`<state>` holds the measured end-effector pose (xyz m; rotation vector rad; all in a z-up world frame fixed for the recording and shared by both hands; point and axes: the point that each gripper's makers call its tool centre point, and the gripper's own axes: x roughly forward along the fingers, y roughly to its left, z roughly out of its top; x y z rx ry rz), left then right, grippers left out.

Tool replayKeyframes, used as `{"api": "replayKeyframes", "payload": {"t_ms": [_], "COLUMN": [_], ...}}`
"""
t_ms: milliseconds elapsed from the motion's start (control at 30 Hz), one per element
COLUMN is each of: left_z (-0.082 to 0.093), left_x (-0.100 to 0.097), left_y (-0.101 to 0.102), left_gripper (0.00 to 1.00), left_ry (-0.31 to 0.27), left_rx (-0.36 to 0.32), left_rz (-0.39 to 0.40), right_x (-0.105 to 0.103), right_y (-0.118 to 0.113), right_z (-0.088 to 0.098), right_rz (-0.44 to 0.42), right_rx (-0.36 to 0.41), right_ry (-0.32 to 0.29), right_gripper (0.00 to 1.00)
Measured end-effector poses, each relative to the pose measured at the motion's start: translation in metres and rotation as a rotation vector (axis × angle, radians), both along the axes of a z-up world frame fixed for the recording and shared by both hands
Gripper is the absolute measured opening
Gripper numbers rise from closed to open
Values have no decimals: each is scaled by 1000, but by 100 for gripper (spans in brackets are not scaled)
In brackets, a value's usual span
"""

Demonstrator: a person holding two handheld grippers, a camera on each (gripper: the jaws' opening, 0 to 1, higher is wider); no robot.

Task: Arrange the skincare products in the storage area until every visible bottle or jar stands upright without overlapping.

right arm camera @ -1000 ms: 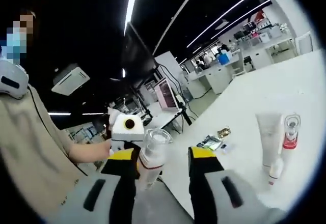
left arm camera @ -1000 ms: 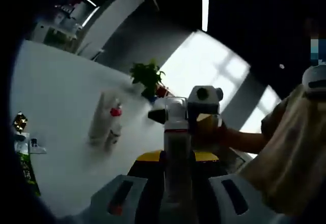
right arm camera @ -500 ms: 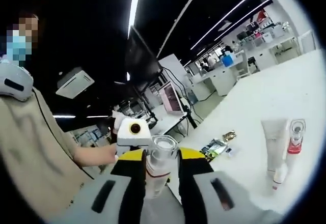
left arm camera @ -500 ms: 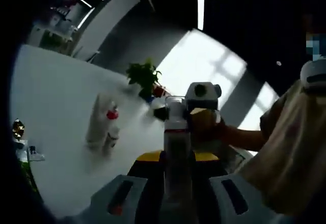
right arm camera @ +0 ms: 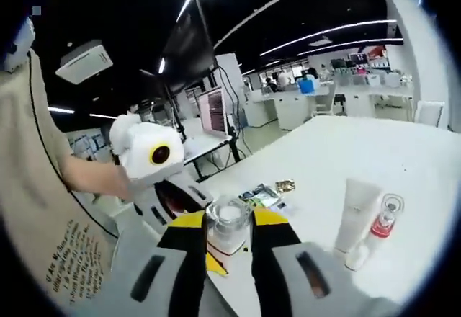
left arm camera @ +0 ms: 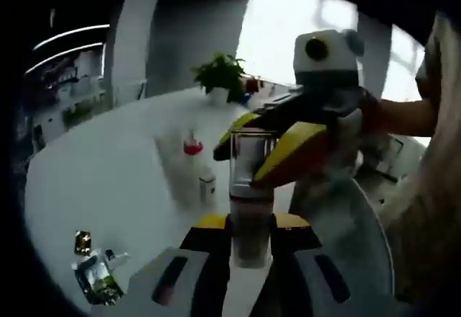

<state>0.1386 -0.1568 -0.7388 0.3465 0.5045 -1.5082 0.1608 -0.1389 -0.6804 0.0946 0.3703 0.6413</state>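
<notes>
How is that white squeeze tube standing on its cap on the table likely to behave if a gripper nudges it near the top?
The white tube stands tall on a narrow cap, so a high push would probably tip it. The red-collared spray bottle is right beside it and might go over too. Its flat, tapered body looks like soft plastic that may dent under the jaws.

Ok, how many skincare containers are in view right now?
3: clear-capped bottle held between both grippers, white tube and red-collared bottle standing together on the table. Others may be hidden.

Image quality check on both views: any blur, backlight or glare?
Left gripper view: bright window behind, so the bottle in the tongs is dim and soft; white tube smeared. Right gripper view: sharper, ceiling strip lights glare, fisheye bends the table edge.
</notes>
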Motion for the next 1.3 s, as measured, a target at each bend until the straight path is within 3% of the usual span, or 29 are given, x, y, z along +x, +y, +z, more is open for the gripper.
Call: {"api": "replayKeyframes", "payload": {"t_ms": [267, 533, 700, 1300], "left_z": [-15, -32, -46, -94], "left_x": [5, 8, 4, 4], "left_y": [-11, -17, -22, -40], "left_gripper": [17, 17, 17, 17], "left_ry": [-33, -66, -68, -79], "left_rx": [-10, 8, 17, 65], "left_rz": [37, 17, -50, -217], "right_x": [6, 7, 4, 3], "right_y": [-9, -16, -23, -44], "right_z": [-13, -34, -48, -94], "right_rz": [-126, -254, -318, -393], "right_rx": [-158, -262, -282, -302], "right_ry": [-38, -19, 6, 109], "right_gripper": [22, 22, 22, 22]}}
